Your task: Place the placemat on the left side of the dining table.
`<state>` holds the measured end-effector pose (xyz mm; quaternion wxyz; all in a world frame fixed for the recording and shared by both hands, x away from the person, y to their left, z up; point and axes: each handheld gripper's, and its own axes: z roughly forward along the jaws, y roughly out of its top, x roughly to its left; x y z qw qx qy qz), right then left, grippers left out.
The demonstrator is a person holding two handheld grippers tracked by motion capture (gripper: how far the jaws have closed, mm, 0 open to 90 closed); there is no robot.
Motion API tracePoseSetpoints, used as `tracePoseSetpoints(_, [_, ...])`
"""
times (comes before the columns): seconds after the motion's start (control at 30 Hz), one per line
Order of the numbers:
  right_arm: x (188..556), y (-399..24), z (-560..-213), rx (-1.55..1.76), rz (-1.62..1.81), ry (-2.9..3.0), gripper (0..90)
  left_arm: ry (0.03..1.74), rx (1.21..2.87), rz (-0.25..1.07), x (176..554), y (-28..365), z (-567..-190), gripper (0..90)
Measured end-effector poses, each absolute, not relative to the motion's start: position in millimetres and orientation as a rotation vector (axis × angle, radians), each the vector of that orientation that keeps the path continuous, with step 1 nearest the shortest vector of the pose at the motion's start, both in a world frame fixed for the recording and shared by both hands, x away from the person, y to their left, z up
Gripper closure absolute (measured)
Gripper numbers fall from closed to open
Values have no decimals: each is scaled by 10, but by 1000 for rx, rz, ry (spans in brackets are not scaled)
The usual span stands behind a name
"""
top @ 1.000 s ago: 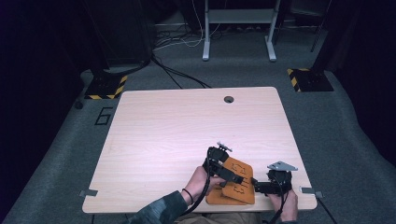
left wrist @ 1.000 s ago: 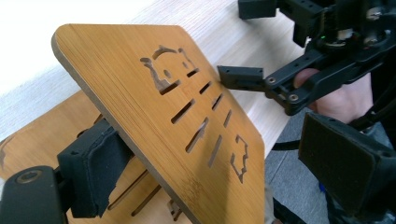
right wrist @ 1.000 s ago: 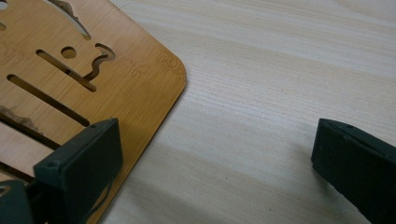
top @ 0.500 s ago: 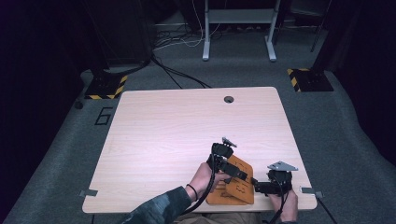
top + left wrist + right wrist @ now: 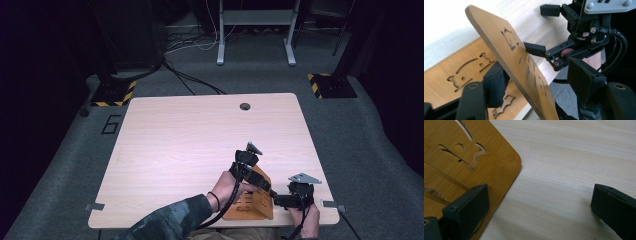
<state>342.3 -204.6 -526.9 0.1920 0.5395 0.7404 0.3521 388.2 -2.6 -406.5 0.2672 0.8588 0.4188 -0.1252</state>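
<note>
Your left claw (image 5: 264,184) has lifted the upper wooden board (image 5: 516,57) off the lower board (image 5: 451,75) since a second ago, and its jaws have just been closing with that tilted board between them, one pad touching, the other apart. Your right claw (image 5: 278,200) stands wide apart, one jaw over the lower board, at the tabletop's (image 5: 190,140) near right corner.

The light wooden tabletop (image 5: 190,145) has a round hole (image 5: 244,106) near its far edge. A flat bamboo board (image 5: 245,207) with cut-out shapes lies at its near edge.
</note>
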Motion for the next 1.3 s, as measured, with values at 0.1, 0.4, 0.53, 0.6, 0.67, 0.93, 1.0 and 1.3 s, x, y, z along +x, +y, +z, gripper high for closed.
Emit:
tracePoseSetpoints(0.1, [3411,-2049,-5263,1513,998,2070,9,1136,2338,-343,3870,-107,-4037,431])
tracePoseSetpoints(0.4, [3403,-2075,-5254,1538,1021,2036,11,1155,2382,-300,3837,-241,-4013,642])
tracePoseSetpoints(0.53, [3401,-2083,-5253,1540,1027,2026,14,1177,2395,-255,3849,-273,-3992,703])
tracePoseSetpoints(0.6, [3397,-2089,-5251,1545,1033,2016,15,1186,2404,-224,3853,-284,-3979,735])
tracePoseSetpoints(0.67, [3390,-2096,-5247,1554,1041,2005,15,1188,2417,-204,3851,-303,-3970,760])
tracePoseSetpoints(0.93, [3348,-2196,-5232,1567,1132,1938,14,1206,2416,-209,3887,-311,-3958,851])
tracePoseSetpoints(1.0, [3329,-2240,-5228,1566,1155,1917,13,1190,2424,-217,3878,-320,-3949,863])
tracePoseSetpoints(1.3, [3217,-2345,-5077,1538,1190,1849,11,1144,2426,-191,3856,-344,-3842,865])
